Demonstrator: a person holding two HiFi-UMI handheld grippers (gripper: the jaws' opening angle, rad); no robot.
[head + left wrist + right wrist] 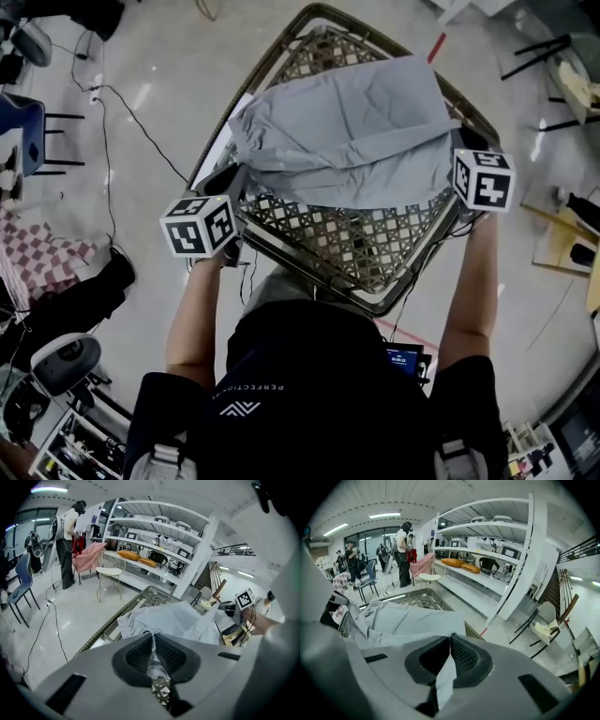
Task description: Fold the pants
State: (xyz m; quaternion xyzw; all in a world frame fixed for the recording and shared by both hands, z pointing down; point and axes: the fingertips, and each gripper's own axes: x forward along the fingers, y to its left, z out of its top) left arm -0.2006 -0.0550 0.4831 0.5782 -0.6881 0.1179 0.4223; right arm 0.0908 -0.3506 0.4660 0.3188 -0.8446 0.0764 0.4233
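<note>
Light grey pants lie spread over a woven-top table with a metal frame. My left gripper is at the pants' near left corner, shut on a pinch of the fabric. My right gripper is at the near right corner, also shut on the cloth. In the left gripper view the left gripper has a strip of fabric between its pads, with the pants beyond. In the right gripper view the right gripper pinches a fold, and the pants stretch away to the left.
A black cable runs over the floor left of the table, near a blue chair. White shelves and a wire chair stand beyond the table. A person stands far left. Another chair is at the right.
</note>
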